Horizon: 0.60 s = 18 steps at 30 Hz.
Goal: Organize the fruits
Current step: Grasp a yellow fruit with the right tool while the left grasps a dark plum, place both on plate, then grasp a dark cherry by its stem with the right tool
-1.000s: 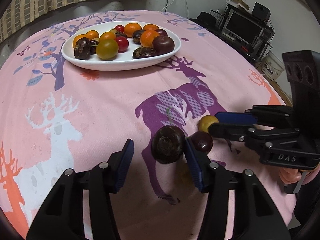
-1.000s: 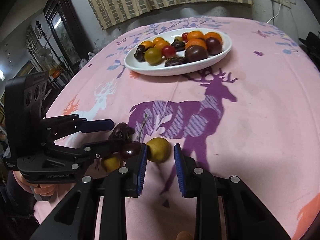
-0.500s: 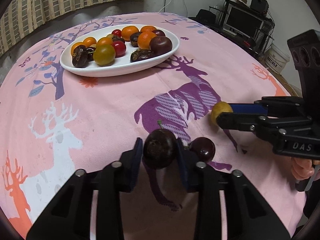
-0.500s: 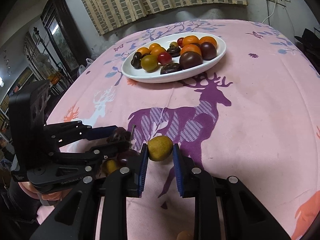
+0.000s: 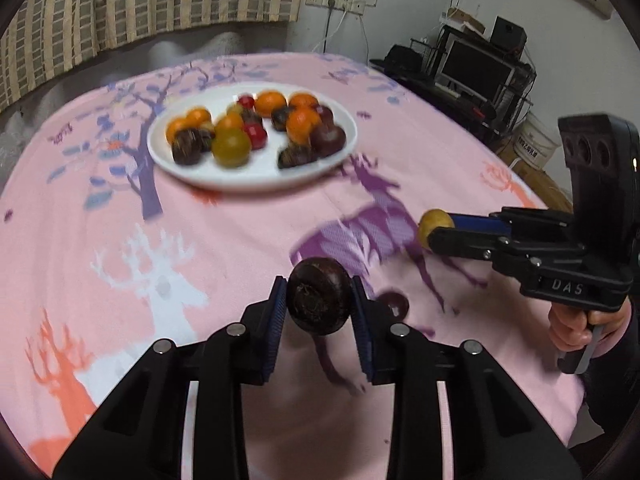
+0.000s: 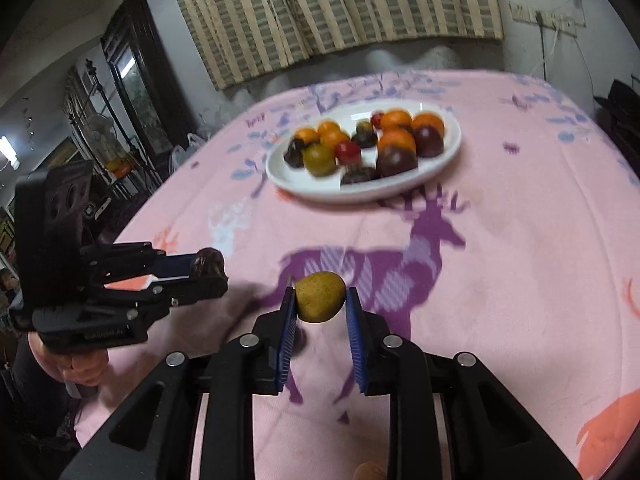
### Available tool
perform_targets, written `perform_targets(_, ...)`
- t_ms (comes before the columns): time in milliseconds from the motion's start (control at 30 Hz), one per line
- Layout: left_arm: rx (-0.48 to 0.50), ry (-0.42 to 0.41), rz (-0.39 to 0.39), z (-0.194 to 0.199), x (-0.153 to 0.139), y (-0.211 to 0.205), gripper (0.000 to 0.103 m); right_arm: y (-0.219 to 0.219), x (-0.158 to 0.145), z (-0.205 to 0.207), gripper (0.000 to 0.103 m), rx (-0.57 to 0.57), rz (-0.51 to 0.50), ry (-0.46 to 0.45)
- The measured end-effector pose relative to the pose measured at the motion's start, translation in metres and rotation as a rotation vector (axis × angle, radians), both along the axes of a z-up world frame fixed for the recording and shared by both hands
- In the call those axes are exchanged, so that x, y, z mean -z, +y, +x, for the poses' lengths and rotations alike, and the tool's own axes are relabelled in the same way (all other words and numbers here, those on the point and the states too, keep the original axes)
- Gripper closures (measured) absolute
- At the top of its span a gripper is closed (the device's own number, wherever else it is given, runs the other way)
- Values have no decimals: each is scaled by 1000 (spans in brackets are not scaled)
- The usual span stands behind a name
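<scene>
I have a fruit in each tool so both can go to the white plate (image 5: 256, 178) in one trip. The left gripper (image 5: 320, 304), at lower centre of its view, is clamped on the dark round fruit (image 5: 319, 300), pads pressing its two sides. The right gripper (image 6: 321, 300) is clamped on the yellow-green fruit (image 6: 320, 297) the same way, clear of the pink tablecloth (image 6: 520, 280). One small dark fruit (image 5: 394, 305) lies on the cloth just right of my left tool. The plate, already crowded with fruit, sits in the upper middle of both views. Both tools tilt downward toward the table; a hand (image 5: 576, 326) grips the right handle at far right.
</scene>
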<state>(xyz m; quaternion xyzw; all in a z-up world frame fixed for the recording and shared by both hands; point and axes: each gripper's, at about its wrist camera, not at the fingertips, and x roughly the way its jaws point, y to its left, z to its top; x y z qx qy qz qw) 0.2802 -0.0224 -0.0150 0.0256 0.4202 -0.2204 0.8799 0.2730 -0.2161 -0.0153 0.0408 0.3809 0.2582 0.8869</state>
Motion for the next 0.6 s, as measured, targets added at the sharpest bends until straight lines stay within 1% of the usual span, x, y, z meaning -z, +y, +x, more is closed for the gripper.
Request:
perform_targets(100,-20,-57,3,36,-24,5,72,4,-18,32,78,67,-6,-58)
perform_targets(133,-25,-61,-3,52,-28,6,72,8,-21,51,78,87,-30,-81)
perform_targets(167,-34,-61,-8,68,-31,6,72,10,-23,62,78,96,-39,-87)
perform_targets(267,-62,-67,14,119,-30,-2,72,19,-19,110,78,107,-34,-63)
perform_targets(333,-101,-86,50,152,-24,-8,72,25,-13,134,78,85,-33,-49)
perform_targets(367,-114,-89,54,163,-21,-9,72,28,-10,143,77,73,-32,-43)
perform_targets(400,-134,-75,55,177,-16,-9,68,32,-6,151,76,59,-43,-42)
perform_targets(433,-169,-54,64,189,-12,-8,59,33,-4,152,60,59,-62,-47)
perform_targets(467,-206,-46,67,193,-12,-4,36,35,-5,149,42,64,-74,-52)
perform_targets(500,-230,-59,53,191,-14,0,24,33,-7,140,40,62,-79,-65)
perform_targets(533,-242,-91,33,183,-19,6,21,30,-9,131,40,48,-78,-70)
perform_targets(600,-245,-139,45,163,-28,12,9,26,-12,114,39,33,-84,-72)
